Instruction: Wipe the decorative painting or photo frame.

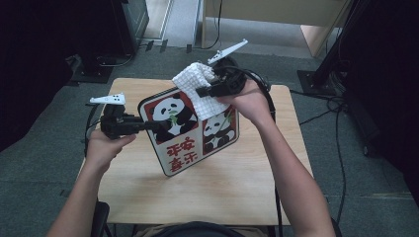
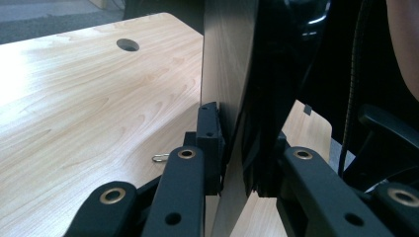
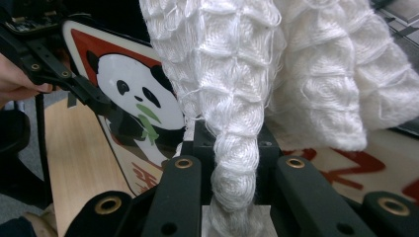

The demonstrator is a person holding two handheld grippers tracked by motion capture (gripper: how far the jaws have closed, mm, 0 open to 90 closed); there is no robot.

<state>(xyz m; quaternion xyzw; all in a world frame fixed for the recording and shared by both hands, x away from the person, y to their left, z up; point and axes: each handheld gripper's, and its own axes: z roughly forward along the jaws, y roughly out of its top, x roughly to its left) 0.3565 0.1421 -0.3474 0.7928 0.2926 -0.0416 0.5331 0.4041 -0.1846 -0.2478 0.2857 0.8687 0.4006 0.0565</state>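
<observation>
The rectangular tray with rounded corners, printed with black-and-white pandas on red and white panels (image 1: 190,129), stands tilted on its lower edge above the middle of the light wood-grain worktop (image 1: 207,192), its printed face toward me. My left hand-held gripper (image 1: 154,126) is pinching the tray's left edge; in the left gripper view the black pads (image 2: 210,143) sit flat against both faces of the thin tray (image 2: 232,98). My right hand-held gripper (image 1: 203,91) is pressed together on a white waffle-weave cloth (image 1: 197,84), which hangs bunched against the tray's upper right part. In the right gripper view the cloth (image 3: 237,163) is twisted into a rope between the jaws and spreads wide beyond them. Risk 1: the tray is held at one edge alone, so pressure from the cloth on the far side may lever it round in the left grip or skid its lower edge across the worktop. Risk 2: the cloth is pinched at a narrow twist, so friction against the printed face may drag it out of the jaws. Risk 3: the loose folds hide the surface under them, so patches may be missed.
</observation>
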